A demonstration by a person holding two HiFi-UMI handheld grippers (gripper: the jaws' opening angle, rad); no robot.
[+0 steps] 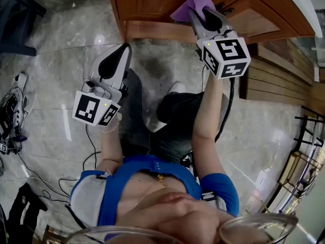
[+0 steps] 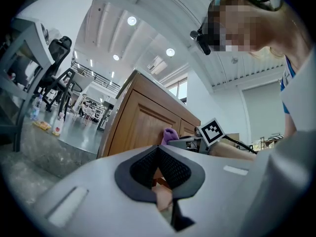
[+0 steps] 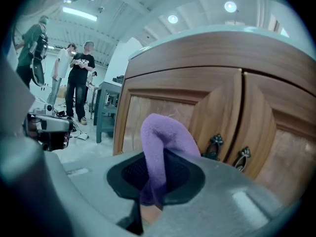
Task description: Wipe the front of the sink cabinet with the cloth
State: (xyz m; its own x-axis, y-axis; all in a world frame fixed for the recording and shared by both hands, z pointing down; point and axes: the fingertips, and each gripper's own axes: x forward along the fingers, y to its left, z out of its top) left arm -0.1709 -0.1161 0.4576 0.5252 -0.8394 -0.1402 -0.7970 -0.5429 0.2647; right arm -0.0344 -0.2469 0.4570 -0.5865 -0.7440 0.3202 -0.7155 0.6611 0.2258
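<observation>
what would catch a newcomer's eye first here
The purple cloth, pinched in the right hand-held gripper, is held up at the wooden cabinet at the top of the head view. Lower left, the left hand-held gripper hangs shut and empty over the marble floor.

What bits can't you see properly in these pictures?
- Top of the cabinet: cut off by the head view's top edge; the right gripper view looks up from below it.
- Whether the cloth touches the door: the cloth itself covers that spot in both views.
- Cloth's lower end: pinched inside the right hand-held gripper.
- What the people behind hold: too small, right gripper view.
</observation>
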